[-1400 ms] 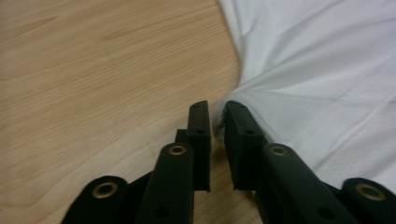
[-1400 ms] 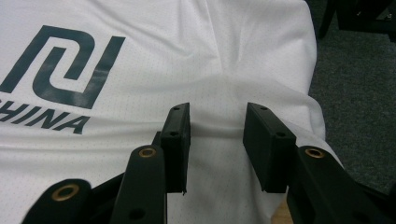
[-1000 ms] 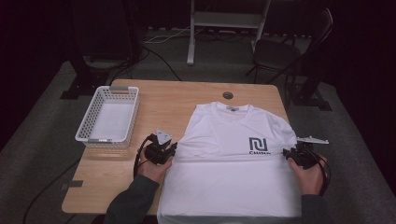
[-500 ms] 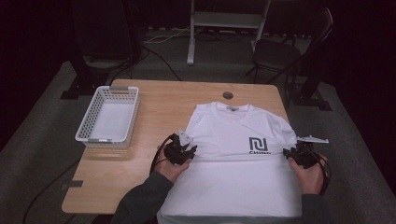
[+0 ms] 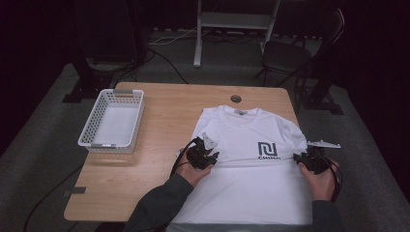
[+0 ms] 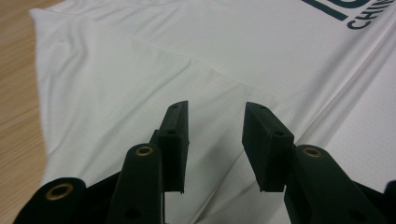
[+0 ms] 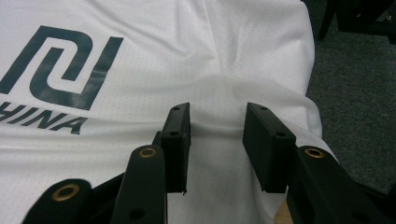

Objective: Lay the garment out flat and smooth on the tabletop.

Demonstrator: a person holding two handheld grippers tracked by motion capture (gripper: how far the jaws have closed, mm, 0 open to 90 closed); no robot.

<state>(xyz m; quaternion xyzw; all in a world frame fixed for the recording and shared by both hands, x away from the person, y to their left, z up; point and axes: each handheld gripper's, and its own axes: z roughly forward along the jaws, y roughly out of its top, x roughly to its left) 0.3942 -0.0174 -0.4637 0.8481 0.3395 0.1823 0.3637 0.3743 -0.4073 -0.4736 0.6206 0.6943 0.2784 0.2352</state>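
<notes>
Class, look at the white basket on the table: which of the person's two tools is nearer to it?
Left. The left tool is over the T-shirt's near-basket side, with bare table between it and the white basket. The right tool is at the shirt's far edge.

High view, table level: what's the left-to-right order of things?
White basket → left gripper on the T-shirt's left side → dark logo on the white T-shirt → right gripper at its right edge.

One shirt (image 5: 251,164), one basket (image 5: 112,121), two tools.
</notes>
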